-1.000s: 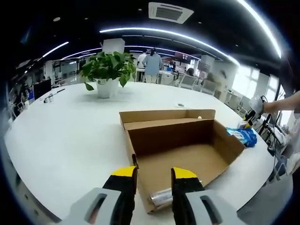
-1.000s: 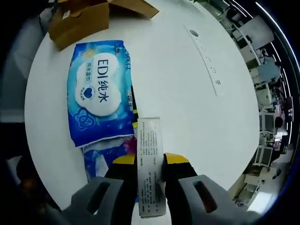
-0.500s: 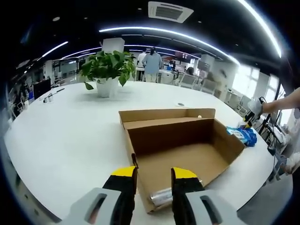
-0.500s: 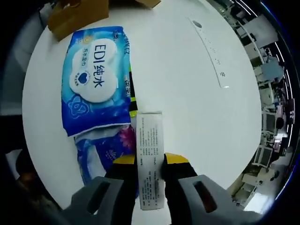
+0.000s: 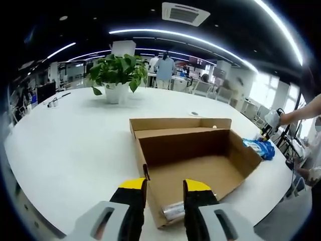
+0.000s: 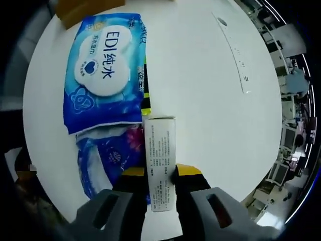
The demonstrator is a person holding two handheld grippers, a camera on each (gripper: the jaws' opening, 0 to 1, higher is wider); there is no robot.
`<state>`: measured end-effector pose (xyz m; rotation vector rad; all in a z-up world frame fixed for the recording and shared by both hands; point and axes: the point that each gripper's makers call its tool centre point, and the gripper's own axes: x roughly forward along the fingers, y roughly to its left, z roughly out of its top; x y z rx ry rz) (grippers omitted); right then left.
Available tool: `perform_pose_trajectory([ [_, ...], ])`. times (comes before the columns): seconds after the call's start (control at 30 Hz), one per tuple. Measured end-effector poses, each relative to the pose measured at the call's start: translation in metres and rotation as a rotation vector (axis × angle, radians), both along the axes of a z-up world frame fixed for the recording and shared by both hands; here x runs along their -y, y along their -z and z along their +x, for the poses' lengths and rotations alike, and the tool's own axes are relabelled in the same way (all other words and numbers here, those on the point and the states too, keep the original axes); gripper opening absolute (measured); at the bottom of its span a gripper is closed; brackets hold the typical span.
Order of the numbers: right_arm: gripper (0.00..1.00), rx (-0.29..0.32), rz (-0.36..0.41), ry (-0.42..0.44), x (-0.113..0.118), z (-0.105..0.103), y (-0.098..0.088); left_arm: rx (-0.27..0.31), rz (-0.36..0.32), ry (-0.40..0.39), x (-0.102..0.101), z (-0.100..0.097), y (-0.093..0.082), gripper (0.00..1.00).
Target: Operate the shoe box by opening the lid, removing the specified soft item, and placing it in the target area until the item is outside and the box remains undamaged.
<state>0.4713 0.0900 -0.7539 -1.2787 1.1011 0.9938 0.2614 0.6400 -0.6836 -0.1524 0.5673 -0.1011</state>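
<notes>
- My right gripper (image 6: pixel 160 173) holds a narrow white printed box (image 6: pixel 160 160) above the blue wipes pack (image 6: pixel 103 75).
- My left gripper (image 5: pixel 165 188), fingers narrowly apart and empty, faces the open shoe box (image 5: pixel 193 160).

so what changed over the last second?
The right gripper stayed shut on the white printed box, and its view slid along the table so the blue wipes packs sit higher. The left gripper still holds at the open shoe box.
</notes>
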Motion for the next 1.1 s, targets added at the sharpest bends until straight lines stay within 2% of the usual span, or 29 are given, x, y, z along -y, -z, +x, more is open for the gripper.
perform_pose_trajectory([
  [0.2, 0.18, -0.003, -0.029, -0.009, 0.002, -0.001, 0.000, 0.002, -0.004, 0.000, 0.000, 0.000, 0.000, 0.29],
  [0.33, 0.20, 0.005, 0.026, 0.064, -0.005, 0.000, -0.009, 0.003, -0.009, 0.001, 0.000, 0.000, 0.000, 0.29],
  [0.43, 0.22, 0.031, 0.063, 0.094, -0.008, 0.005, -0.018, -0.002, -0.011, 0.007, 0.000, 0.001, 0.002, 0.29],
  [0.6, 0.22, 0.059, 0.078, 0.138, -0.001, 0.006, -0.025, 0.001, -0.022, 0.014, 0.001, 0.001, 0.003, 0.29],
  [0.73, 0.23, 0.106, 0.086, 0.154, -0.005, 0.001, -0.037, 0.006, -0.037, 0.009, 0.000, 0.000, 0.002, 0.29],
  [0.87, 0.28, 0.141, 0.211, 0.262, -0.025, 0.001, -0.053, 0.005, -0.047, 0.007, 0.000, -0.001, 0.003, 0.29],
  [0.93, 0.28, 0.160, 0.323, 0.333, -0.041, 0.004, -0.064, 0.006, -0.054, 0.005, 0.000, -0.001, 0.002, 0.29],
  [0.97, 0.27, 0.161, 0.344, 0.344, -0.045, 0.003, -0.067, 0.006, -0.055, 0.005, 0.000, -0.001, 0.002, 0.29],
  [1.1, 0.28, 0.164, 0.539, 0.448, -0.078, -0.006, -0.089, 0.008, -0.064, 0.003, 0.000, -0.001, 0.002, 0.29],
])
